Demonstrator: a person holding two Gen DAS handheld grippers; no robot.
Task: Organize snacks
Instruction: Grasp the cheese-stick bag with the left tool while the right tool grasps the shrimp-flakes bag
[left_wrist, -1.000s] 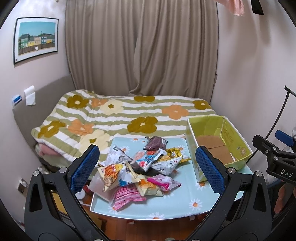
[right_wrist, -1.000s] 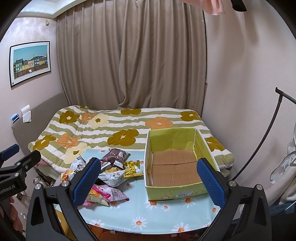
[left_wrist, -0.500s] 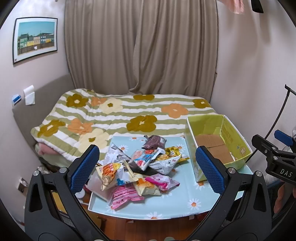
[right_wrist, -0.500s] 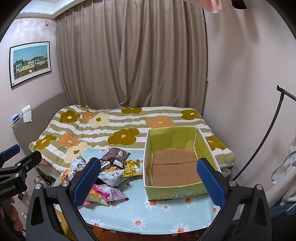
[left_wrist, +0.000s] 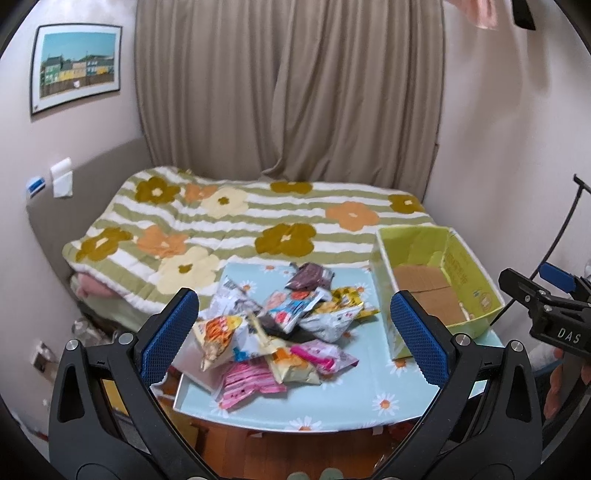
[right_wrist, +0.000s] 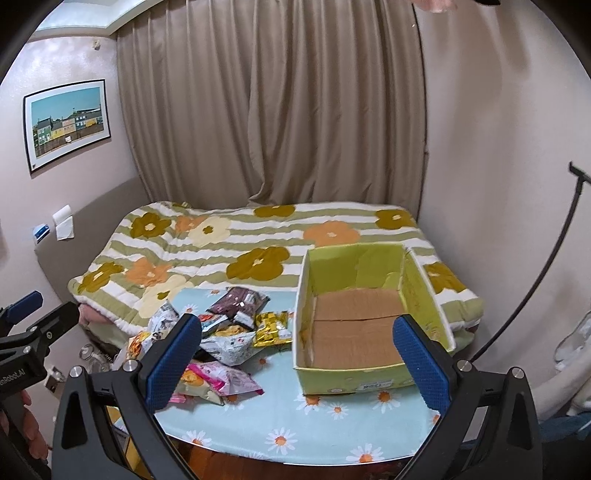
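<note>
Both claws are held wide open and empty above the table (right_wrist: 332, 424): the left claw (left_wrist: 295, 339) over the heap of snack packets (left_wrist: 280, 332), the right claw (right_wrist: 297, 360) before the yellow-green box (right_wrist: 369, 384), which is seen just beside the heap.

Bottom packets of the snack pile (left_wrist: 273, 332) buried under others, printed labels too small to read

Both fisheye views looked forward and down along their own claw fingers, left claw (left_wrist: 295, 332) facing the snack pile (left_wrist: 280, 328), right claw (right_wrist: 295, 354) facing the box (right_wrist: 369, 325), both set back from the bench (right_wrist: 295, 417), sharing bench, bed (right_wrist: 258, 240) and curtain (right_wrist: 277, 103).
</note>
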